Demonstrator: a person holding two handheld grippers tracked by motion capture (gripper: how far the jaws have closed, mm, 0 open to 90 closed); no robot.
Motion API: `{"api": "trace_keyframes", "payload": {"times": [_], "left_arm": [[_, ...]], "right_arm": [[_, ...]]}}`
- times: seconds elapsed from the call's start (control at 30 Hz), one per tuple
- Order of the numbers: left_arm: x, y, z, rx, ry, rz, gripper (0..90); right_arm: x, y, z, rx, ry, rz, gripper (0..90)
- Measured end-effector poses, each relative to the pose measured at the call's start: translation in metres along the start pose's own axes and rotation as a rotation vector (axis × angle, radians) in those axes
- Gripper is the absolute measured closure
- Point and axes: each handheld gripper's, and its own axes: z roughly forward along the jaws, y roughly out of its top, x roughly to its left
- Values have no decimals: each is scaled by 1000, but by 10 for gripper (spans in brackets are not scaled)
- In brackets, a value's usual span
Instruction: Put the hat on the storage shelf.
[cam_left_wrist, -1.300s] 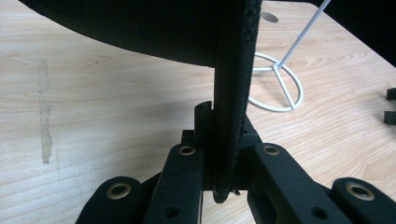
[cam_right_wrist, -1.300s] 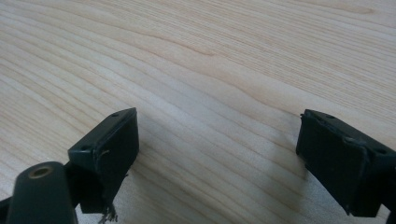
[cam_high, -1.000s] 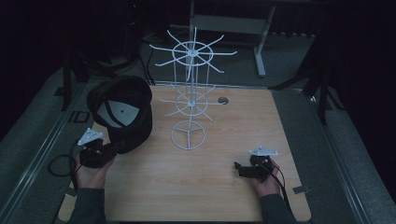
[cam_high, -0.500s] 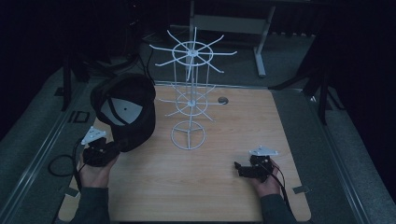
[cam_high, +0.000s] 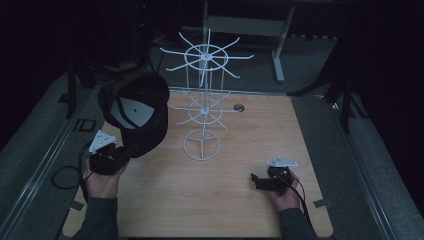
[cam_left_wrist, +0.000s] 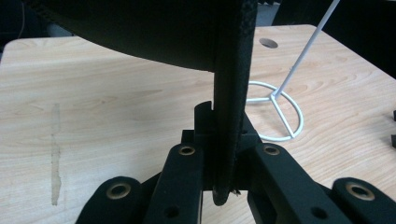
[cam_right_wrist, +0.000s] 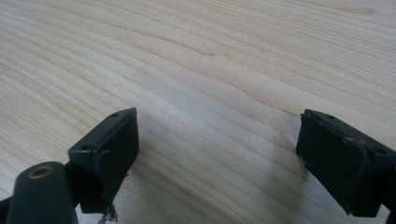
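A black cap (cam_high: 137, 107) hangs in the air at the table's left, its pale inside facing the camera. My left gripper (cam_high: 124, 151) is shut on the edge of its brim. In the left gripper view the brim (cam_left_wrist: 231, 84) stands upright between the two jaws of the left gripper (cam_left_wrist: 225, 140), which pinch it. A white wire rack (cam_high: 202, 100) with spoke arms stands mid-table, just right of the cap; its ring base (cam_left_wrist: 276, 112) rests on the wood. My right gripper (cam_high: 257, 181) sits low at the table's front right, jaws wide apart. Nothing lies within the right gripper (cam_right_wrist: 219, 140).
The wooden table (cam_high: 260, 135) has a round cable hole (cam_high: 239, 107) behind the rack. Dark grey floor surrounds it, with a metal desk frame (cam_high: 277, 45) at the back. Bare wood lies between the rack base and the right hand.
The left hand has lifted the cap slightly and brought it a little closer to the rack. The right hand has stayed put.
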Motion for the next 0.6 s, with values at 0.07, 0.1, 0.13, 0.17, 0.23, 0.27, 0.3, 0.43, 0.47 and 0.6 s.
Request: {"api": "trace_keyframes", "payload": {"times": [0.07, 0.1, 0.13, 0.17, 0.23, 0.27, 0.3, 0.43, 0.47, 0.6], "left_arm": [[0, 1, -1, -4, 0, 1, 861], [-1, 2, -2, -7, 3, 3, 862], [-1, 3, -3, -9, 3, 4, 862], [-2, 4, -3, -11, 4, 6, 862], [-3, 6, -5, -15, 3, 9, 862], [-4, 7, -6, -18, 3, 10, 862], [-4, 9, -6, -20, 3, 13, 862], [-7, 13, -8, -26, 6, 25, 862], [-8, 13, -9, -29, 10, 27, 862], [-9, 16, -9, -33, 20, 32, 862]], "right_arm": [[0, 0, 0, 0, 0, 0, 130], [0, 0, 0, -1, 0, 0, 130], [0, 0, 0, -1, 0, 0, 130], [0, 0, 0, 0, 0, 0, 130], [0, 0, 0, 0, 0, 0, 130], [0, 0, 0, 0, 0, 0, 130], [0, 0, 0, 0, 0, 0, 130], [0, 0, 0, 0, 1, -1, 130], [0, 0, 0, 0, 1, -1, 130], [0, 0, 0, 0, 1, -1, 130]]}}
